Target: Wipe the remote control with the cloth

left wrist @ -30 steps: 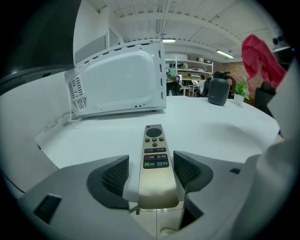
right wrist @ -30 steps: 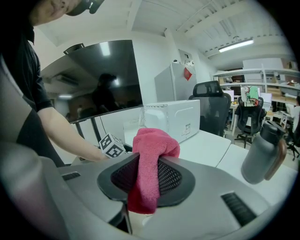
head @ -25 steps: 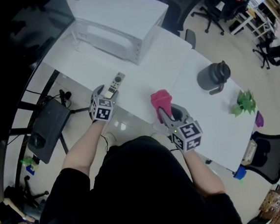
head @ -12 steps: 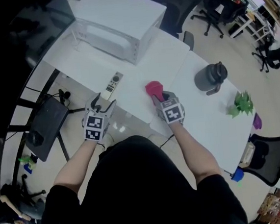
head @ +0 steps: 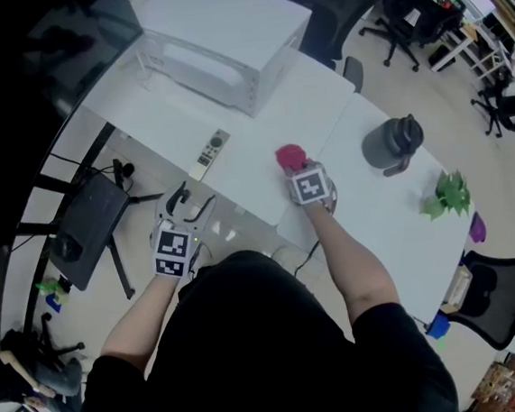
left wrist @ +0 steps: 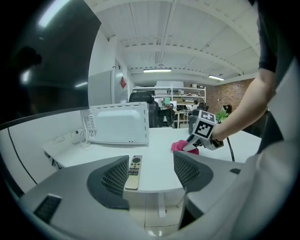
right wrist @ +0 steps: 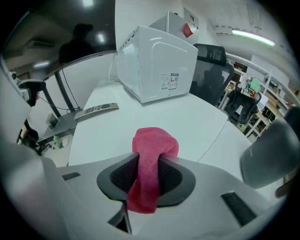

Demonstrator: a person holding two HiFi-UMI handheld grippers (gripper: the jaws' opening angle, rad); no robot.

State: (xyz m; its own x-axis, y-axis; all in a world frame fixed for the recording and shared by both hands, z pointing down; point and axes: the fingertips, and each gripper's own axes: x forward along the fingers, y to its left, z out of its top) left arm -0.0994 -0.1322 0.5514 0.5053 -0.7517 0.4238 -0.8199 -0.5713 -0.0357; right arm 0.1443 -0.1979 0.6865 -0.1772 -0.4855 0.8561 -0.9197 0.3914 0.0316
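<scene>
- Right gripper (right wrist: 146, 177): jaws clamped on bunched pink cloth (right wrist: 152, 145), frame centre.
- Left gripper (left wrist: 151, 172): jaws wide apart, empty, lower left, clear of table (head: 245, 165).
- Remote (head: 209, 153): centre-left, by table edge, unheld.
- Risk: a wipe may shove it off the edge.

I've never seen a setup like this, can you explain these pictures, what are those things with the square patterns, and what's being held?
No robot here: a person holds a two-jaw gripper in each hand; the patterned cubes belong to them. One picture comes from a camera on the person's head, looking down; the other two from cameras riding on each gripper. On the white table are a remote control, a microwave and a dark jug. The right gripper pinches a pink cloth. The left gripper is open and empty.
</scene>
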